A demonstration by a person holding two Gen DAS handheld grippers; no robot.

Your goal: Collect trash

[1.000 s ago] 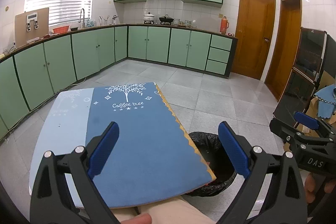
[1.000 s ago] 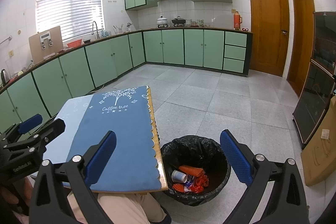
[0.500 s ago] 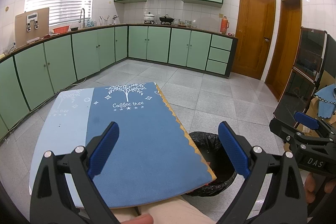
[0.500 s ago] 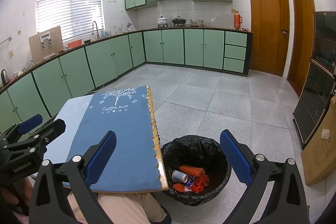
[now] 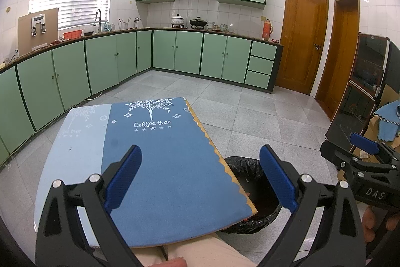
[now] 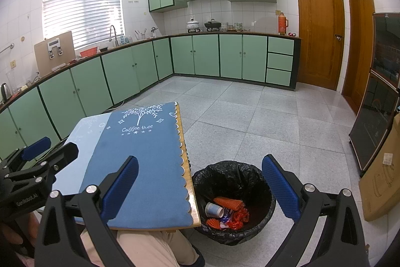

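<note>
A bin lined with a black bag (image 6: 235,202) stands on the floor just right of the table. Inside it lie a white paper cup (image 6: 214,209), an orange foam net (image 6: 228,203) and red wrappers (image 6: 237,218). In the left wrist view only part of the bin (image 5: 252,194) shows past the table edge. My left gripper (image 5: 200,177) hovers open above the blue tablecloth (image 5: 165,162), holding nothing. My right gripper (image 6: 200,189) is open too, above the table's right edge and the bin, and is empty. Each gripper appears at the edge of the other's view.
The small table (image 6: 185,154) carries a dark blue and light blue cloth with nothing on it. The person's beige trouser leg (image 6: 155,249) is under the near edge. Green cabinets (image 5: 75,76) line the left and back walls; a dark cabinet (image 6: 380,116) and cardboard box (image 6: 382,187) stand right.
</note>
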